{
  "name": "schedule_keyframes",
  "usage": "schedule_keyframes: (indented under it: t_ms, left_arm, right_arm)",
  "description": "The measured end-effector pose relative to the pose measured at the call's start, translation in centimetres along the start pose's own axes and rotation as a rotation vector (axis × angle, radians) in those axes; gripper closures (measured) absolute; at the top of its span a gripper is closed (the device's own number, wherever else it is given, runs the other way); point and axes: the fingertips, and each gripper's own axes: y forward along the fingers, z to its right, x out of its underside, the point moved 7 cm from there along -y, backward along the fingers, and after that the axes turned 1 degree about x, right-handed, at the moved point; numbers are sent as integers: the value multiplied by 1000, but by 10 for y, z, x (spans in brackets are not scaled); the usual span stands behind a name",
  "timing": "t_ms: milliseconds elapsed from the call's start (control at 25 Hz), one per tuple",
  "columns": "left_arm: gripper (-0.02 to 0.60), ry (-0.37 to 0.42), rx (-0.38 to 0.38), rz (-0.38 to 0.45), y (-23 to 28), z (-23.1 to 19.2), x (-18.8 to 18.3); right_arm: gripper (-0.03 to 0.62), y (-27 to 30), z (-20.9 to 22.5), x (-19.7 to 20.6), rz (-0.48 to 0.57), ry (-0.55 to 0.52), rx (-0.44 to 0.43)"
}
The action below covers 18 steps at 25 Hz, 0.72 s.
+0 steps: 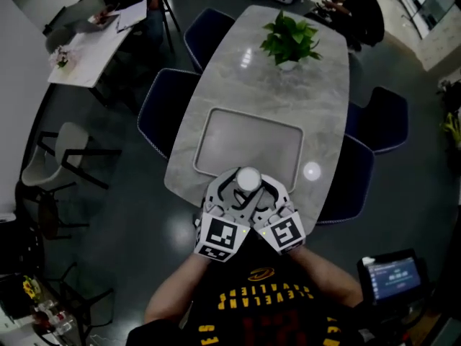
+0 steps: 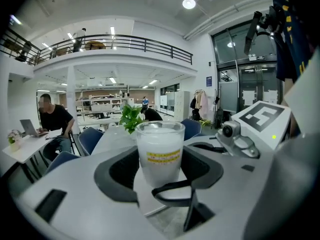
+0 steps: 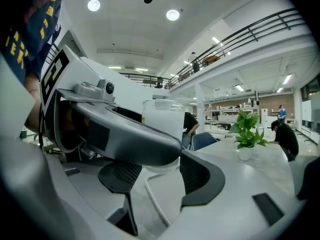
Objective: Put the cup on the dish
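Observation:
A frosted white cup (image 1: 248, 179) with a yellow label stands upright over the near edge of the grey rectangular dish (image 1: 248, 139). Both grippers close round it from the table's front edge. In the left gripper view the cup (image 2: 160, 151) fills the gap of my left gripper (image 2: 160, 160), and both dark pads lie against its sides. My right gripper (image 3: 160, 170) comes in crosswise. Its right pad meets the cup (image 3: 161, 115), while the left gripper's jaw hides its other pad. One of its fingertips (image 2: 172, 191) crosses the cup's base. I cannot tell whether the cup rests on the dish.
A potted plant (image 1: 289, 40) stands at the far end of the marble table (image 1: 317, 114). Blue chairs (image 1: 162, 114) flank both long sides. A seated person (image 1: 356, 9) is beyond the far end, and a white table (image 1: 86, 52) stands to the left.

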Motion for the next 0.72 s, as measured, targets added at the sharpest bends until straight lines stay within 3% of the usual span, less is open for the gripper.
schedule_keyframes:
  t_ms: [360, 720]
  left_arm:
    - [322, 85, 176, 20, 63, -36, -3]
    - [322, 130, 260, -35, 114, -53, 25]
  right_arm:
    - [352, 33, 49, 11, -47, -55, 197]
    - [352, 58, 81, 45, -136, -71, 291]
